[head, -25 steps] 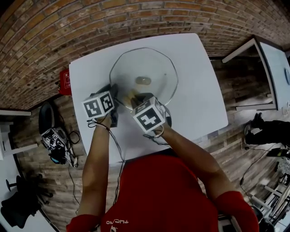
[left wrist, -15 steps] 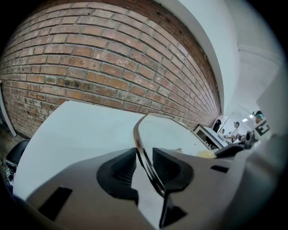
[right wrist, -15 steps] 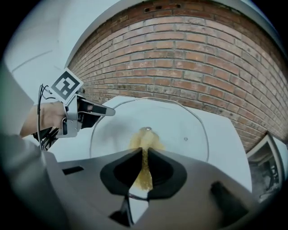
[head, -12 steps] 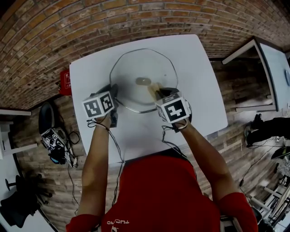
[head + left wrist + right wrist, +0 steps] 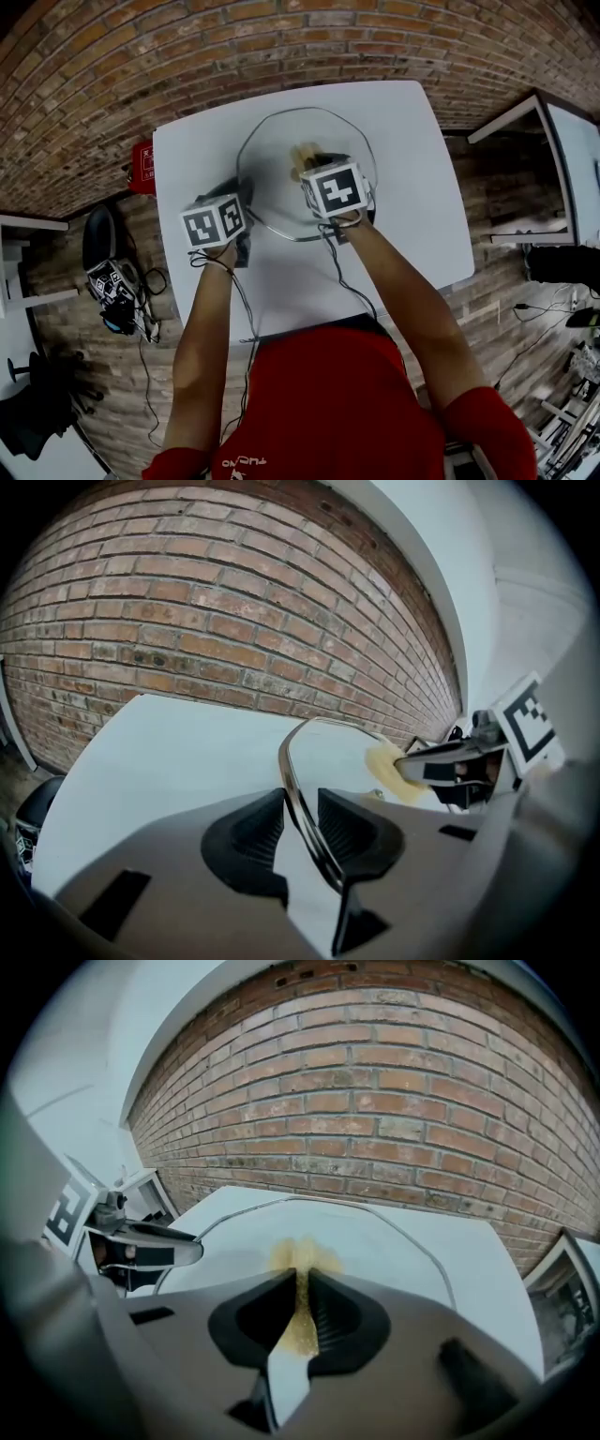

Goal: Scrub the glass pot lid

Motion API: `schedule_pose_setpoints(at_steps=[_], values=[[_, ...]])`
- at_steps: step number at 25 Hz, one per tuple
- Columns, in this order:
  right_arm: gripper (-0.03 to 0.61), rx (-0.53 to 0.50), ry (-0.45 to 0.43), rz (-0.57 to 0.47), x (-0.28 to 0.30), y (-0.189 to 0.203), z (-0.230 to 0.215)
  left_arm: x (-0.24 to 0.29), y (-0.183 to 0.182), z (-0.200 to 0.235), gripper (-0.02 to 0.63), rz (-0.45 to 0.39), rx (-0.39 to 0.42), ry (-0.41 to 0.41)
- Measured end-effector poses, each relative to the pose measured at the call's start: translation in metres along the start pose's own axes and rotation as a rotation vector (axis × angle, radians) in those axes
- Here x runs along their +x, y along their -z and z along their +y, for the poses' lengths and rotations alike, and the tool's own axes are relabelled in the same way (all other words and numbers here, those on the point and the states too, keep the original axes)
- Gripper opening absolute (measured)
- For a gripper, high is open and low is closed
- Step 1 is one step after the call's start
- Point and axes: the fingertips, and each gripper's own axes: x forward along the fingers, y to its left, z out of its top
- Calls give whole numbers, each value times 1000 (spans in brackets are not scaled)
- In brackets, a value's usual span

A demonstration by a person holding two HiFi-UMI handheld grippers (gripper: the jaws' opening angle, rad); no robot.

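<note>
Glass pot lid (image 5: pixel 272 178) mid-scrub: left gripper (image 5: pixel 302 825) clamps its 8 o'clock rim, right gripper (image 5: pixel 300 1312) pinches yellow sponge (image 5: pixel 302 1252); next, sweep toward 3 o'clock.

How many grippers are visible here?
2. The left gripper grips the rim of the glass lid at its near-left edge; the right gripper holds a yellow sponge over the lid's middle.
</note>
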Motion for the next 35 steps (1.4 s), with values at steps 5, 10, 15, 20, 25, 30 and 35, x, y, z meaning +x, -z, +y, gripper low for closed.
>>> schedule_pose_setpoints(at_steps=[5, 10, 15, 20, 25, 30, 35], values=[[52, -18, 4, 42, 17, 1, 4, 1, -1, 0, 121, 9, 15, -5], [54, -35, -8, 29, 22, 1, 10, 0, -3, 2, 123, -14, 48, -3], [130, -35, -21, -53, 4, -7, 3, -13, -13, 2, 155, -88, 88, -19], [129, -94, -62, -312, -42, -32, 6, -53, -46, -13, 156, -278, 146, -30], [100, -170, -138, -574, -101, -63, 25, -100, -86, -67, 137, -486, 267, 35], [44, -171, -182, -717, -147, -83, 39, -129, -107, -122, 51, -594, 387, 47], [34, -189, -238, -800, -179, -90, 53, -143, -109, -160, 25, -625, 431, 108]])
